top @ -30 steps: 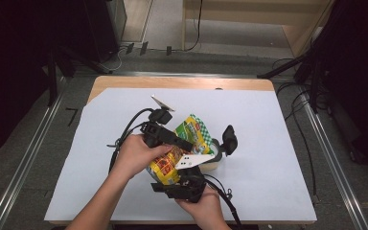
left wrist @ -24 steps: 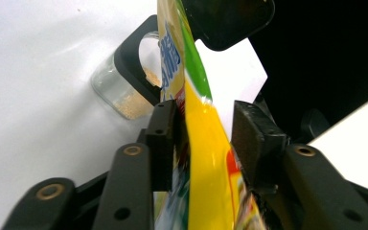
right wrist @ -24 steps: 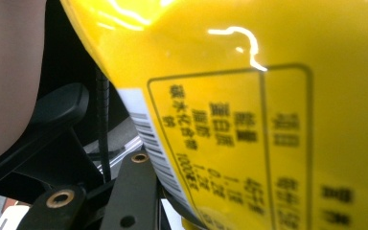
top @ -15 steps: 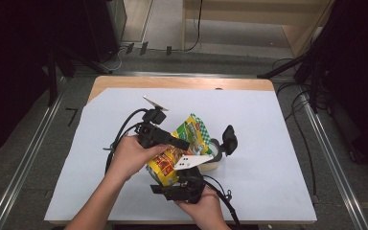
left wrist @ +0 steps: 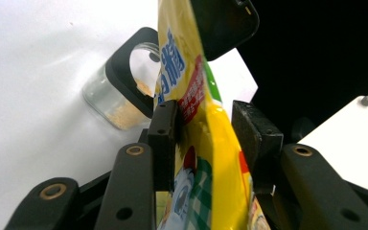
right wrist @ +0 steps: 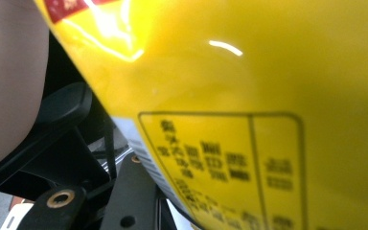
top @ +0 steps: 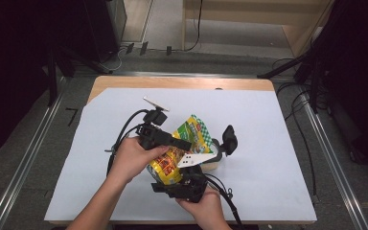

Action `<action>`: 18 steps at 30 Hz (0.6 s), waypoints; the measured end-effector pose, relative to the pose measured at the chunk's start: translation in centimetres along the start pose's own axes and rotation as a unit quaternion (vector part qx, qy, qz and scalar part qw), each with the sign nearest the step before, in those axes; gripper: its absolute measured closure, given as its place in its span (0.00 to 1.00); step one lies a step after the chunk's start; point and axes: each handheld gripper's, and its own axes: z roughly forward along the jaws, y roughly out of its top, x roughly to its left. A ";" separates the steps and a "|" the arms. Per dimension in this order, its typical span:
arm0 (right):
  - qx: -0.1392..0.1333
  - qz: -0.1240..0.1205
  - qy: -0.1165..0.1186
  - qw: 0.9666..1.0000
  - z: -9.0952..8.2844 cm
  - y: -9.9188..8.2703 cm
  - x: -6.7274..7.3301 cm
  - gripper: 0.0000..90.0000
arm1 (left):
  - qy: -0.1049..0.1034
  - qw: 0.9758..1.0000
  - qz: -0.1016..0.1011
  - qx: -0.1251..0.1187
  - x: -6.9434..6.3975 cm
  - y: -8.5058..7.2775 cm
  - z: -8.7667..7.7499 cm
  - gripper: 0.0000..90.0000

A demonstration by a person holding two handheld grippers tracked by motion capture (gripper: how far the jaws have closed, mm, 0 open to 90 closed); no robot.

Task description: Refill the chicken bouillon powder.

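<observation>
A yellow snack bag (top: 166,167) hangs tilted above the table, its green top end beside a small glass jar (top: 217,157) whose black lid (top: 229,139) is flipped open. My left gripper (top: 184,143) is shut on the bag's middle. In the left gripper view its pads (left wrist: 165,136) press both faces of the bag (left wrist: 211,158), and the jar (left wrist: 110,103) lies beyond with pale crumbs inside. My right gripper (top: 173,176) sits at the bag's lower end, and its jaws have just been closing with the bag (right wrist: 244,96) between them. One of its fingers (right wrist: 124,191) shows beside the bag.
A white sheet (top: 278,143) covers the wooden table (top: 182,82). Black cables (top: 124,132) trail from both grippers over the sheet. Metal rails and dark floor flank the table, and its front edge lies just under my hands.
</observation>
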 end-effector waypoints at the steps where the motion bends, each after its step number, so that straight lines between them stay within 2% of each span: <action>1: -0.003 0.005 0.013 1.000 0.0 0.0 -0.1 0.78 | 0.000 1.000 0.001 0.000 0.0 0.0 0.0 0.69; 5: -0.019 0.009 0.038 0.999 -0.1 0.1 -0.2 0.78 | -0.011 1.000 -0.009 -0.005 0.0 0.1 -0.2 0.65; 8: -0.023 0.007 0.043 0.999 -0.2 0.1 -0.2 0.78 | -0.009 1.000 -0.009 -0.004 -0.2 0.2 -0.4 0.65; 10: -0.026 0.015 0.050 0.998 -0.2 0.1 -0.3 0.78 | -0.007 1.000 -0.006 -0.007 -0.3 0.3 -0.8 0.66; 12: -0.024 0.014 0.047 0.998 -0.3 0.0 -0.4 0.78 | -0.005 1.000 -0.003 -0.009 -0.4 0.3 -1.2 0.68; 15: -0.022 0.013 0.046 0.999 -0.4 0.1 -0.5 0.78 | 0.014 1.000 0.005 -0.009 -0.6 0.2 -1.1 0.74; 18: -0.011 0.011 0.026 1.000 -0.3 0.1 -0.4 0.77 | 0.033 0.999 0.013 -0.008 -0.9 0.1 -0.9 0.82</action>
